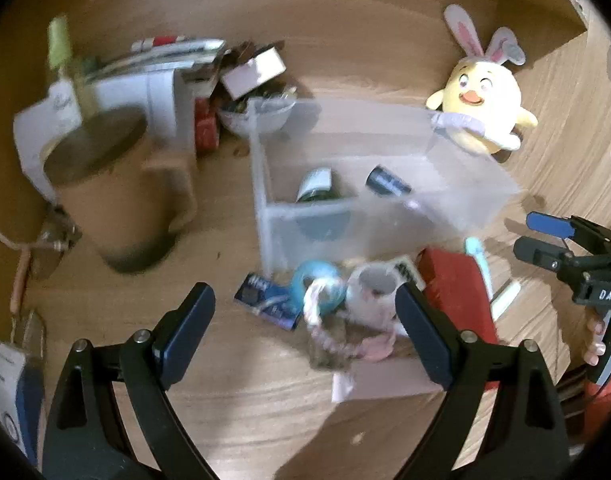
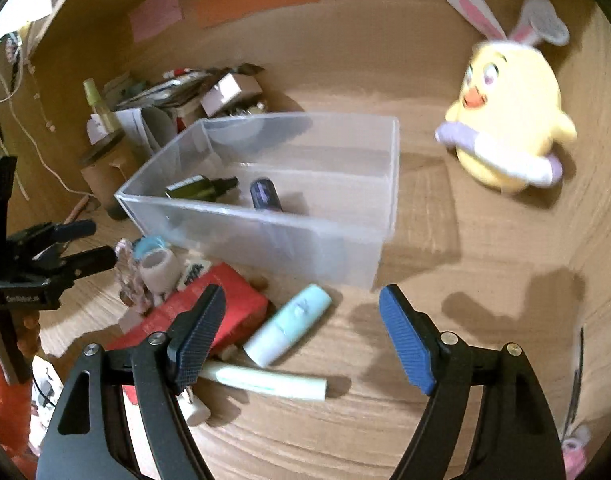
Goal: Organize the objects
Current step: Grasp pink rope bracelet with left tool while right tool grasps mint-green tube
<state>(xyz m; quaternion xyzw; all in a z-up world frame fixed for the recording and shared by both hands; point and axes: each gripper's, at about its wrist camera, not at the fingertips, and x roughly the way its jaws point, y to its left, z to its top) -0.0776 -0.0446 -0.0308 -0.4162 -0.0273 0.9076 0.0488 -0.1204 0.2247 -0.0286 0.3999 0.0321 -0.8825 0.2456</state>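
Jaws of both the left gripper and right gripper gape empty; blur smears the clutter beside the bin.

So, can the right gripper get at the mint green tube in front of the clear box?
Probably yes: the right gripper is open, and the mint green tube lies uncovered just ahead between its fingers.
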